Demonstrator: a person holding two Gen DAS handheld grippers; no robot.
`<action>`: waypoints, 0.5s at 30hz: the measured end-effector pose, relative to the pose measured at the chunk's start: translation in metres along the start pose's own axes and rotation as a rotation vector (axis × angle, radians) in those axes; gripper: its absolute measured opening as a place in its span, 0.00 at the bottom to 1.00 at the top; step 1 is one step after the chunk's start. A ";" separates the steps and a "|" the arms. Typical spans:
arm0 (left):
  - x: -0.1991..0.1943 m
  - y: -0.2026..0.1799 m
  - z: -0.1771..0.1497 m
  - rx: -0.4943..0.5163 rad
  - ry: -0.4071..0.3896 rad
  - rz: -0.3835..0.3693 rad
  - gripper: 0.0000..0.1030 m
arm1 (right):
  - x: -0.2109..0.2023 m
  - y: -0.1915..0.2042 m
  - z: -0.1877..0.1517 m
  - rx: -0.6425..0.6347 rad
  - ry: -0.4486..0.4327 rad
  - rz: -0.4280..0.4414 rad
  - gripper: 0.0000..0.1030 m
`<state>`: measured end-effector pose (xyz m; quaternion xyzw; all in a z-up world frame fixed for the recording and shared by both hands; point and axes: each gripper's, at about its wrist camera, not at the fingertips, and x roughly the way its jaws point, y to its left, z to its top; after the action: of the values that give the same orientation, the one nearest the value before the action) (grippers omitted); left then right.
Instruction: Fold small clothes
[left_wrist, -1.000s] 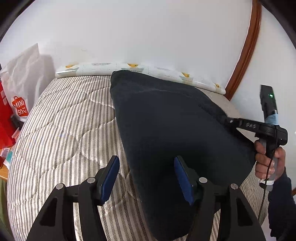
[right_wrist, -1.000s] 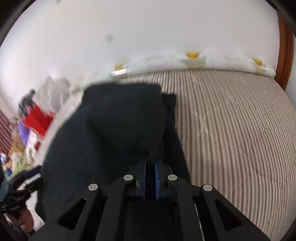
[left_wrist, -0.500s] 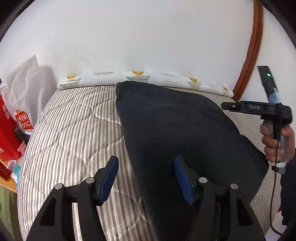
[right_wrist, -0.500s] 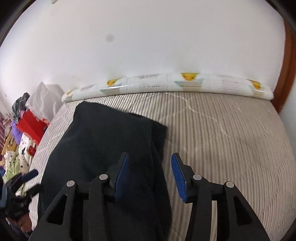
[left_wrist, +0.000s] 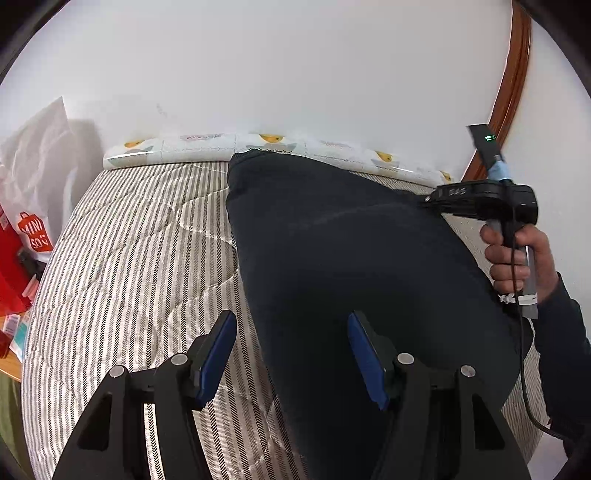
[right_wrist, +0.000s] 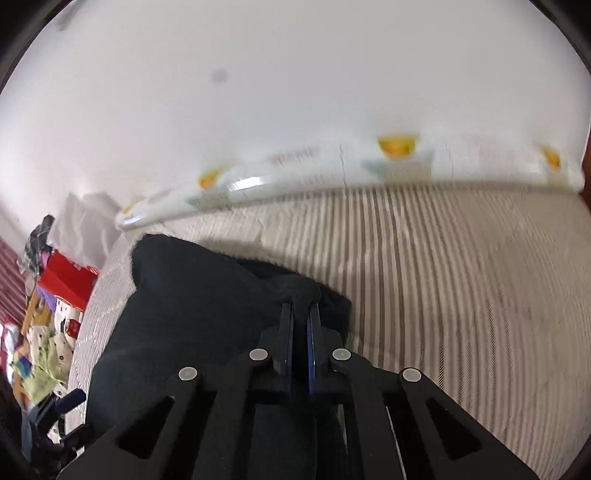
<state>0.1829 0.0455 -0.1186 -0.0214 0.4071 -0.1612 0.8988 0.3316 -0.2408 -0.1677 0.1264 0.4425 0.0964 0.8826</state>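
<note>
Now | left tool (left_wrist: 291, 354) apart | right tool (right_wrist: 300, 314) clamped on dark garment (left_wrist: 351, 258) | striped bed (left_wrist: 140, 251), white wall (left_wrist: 295, 66)

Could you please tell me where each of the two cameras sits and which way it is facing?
Left wrist: on the left gripper, jaws open, looking along the striped bed toward the wall; the right hand shows.
Right wrist: on the right gripper, jaws shut on the dark garment, facing the same wall; blurred.
Shared: garment, bed, patterned bolster.
</note>
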 end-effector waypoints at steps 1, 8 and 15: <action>0.000 -0.001 0.000 0.004 0.000 0.007 0.58 | 0.004 0.001 -0.001 -0.005 0.011 -0.010 0.05; -0.015 -0.009 -0.011 0.015 -0.002 0.007 0.58 | -0.057 -0.010 -0.033 0.015 -0.038 -0.035 0.36; -0.031 -0.016 -0.028 0.007 0.002 -0.016 0.58 | -0.094 -0.025 -0.101 0.055 -0.031 0.054 0.38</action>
<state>0.1387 0.0426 -0.1116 -0.0212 0.4072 -0.1699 0.8971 0.1961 -0.2774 -0.1624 0.1642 0.4277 0.1060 0.8825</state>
